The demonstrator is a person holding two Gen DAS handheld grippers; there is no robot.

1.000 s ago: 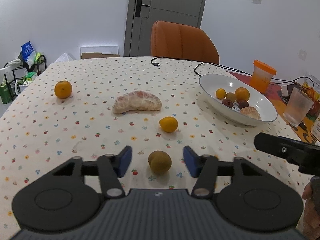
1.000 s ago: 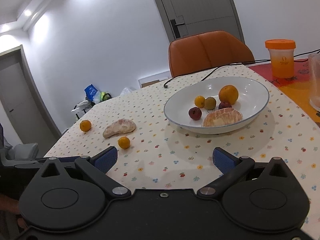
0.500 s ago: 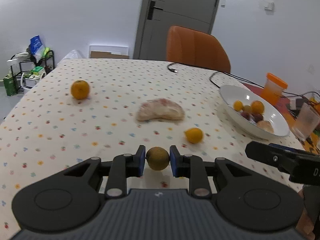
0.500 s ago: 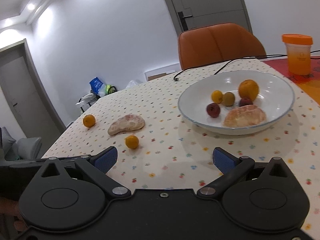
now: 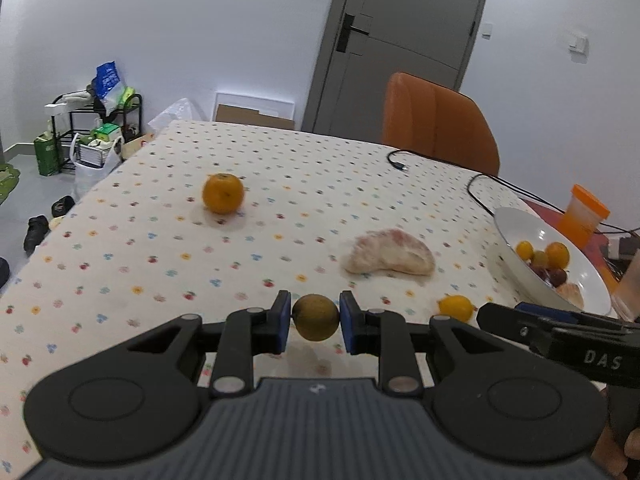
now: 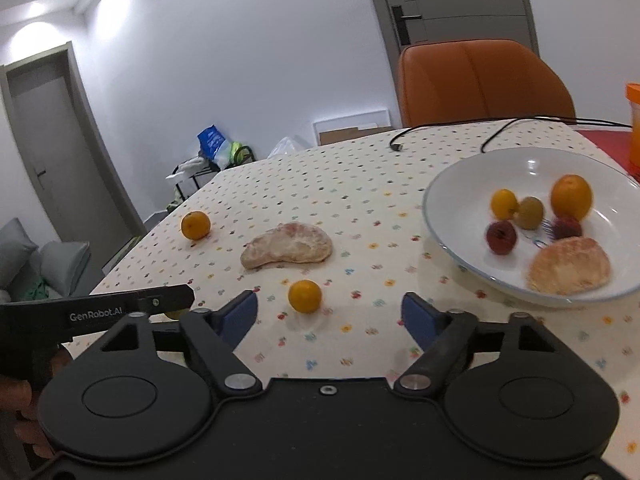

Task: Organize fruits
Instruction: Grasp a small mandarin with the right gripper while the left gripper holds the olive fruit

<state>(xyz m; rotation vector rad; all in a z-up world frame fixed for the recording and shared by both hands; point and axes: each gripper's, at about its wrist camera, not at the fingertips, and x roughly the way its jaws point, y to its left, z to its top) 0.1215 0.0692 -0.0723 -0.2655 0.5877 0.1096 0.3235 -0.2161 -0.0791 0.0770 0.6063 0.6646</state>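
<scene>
My left gripper (image 5: 315, 317) is shut on a brown-green round fruit (image 5: 315, 317) and holds it just above the dotted tablecloth. My right gripper (image 6: 329, 312) is open and empty, with a small yellow fruit (image 6: 305, 296) on the cloth just ahead of its fingers; the same fruit shows in the left wrist view (image 5: 456, 307). A peeled pomelo piece (image 5: 390, 258) (image 6: 289, 245) and an orange (image 5: 223, 193) (image 6: 195, 225) lie farther out. The white bowl (image 6: 452, 184) (image 5: 505, 232) at the right holds several fruits and another pomelo piece (image 6: 570, 266).
An orange-lidded cup (image 5: 584, 213) stands beyond the bowl, and a clear cup (image 5: 632, 284) beside it. A black cable (image 5: 404, 159) runs across the far side. An orange chair (image 5: 436, 125) stands behind the table. The left table edge (image 5: 48, 236) drops to the floor.
My left gripper closed on the brown-green fruit and lifted it off the cloth. My right gripper swung left and now faces the small yellow fruit, still open.
</scene>
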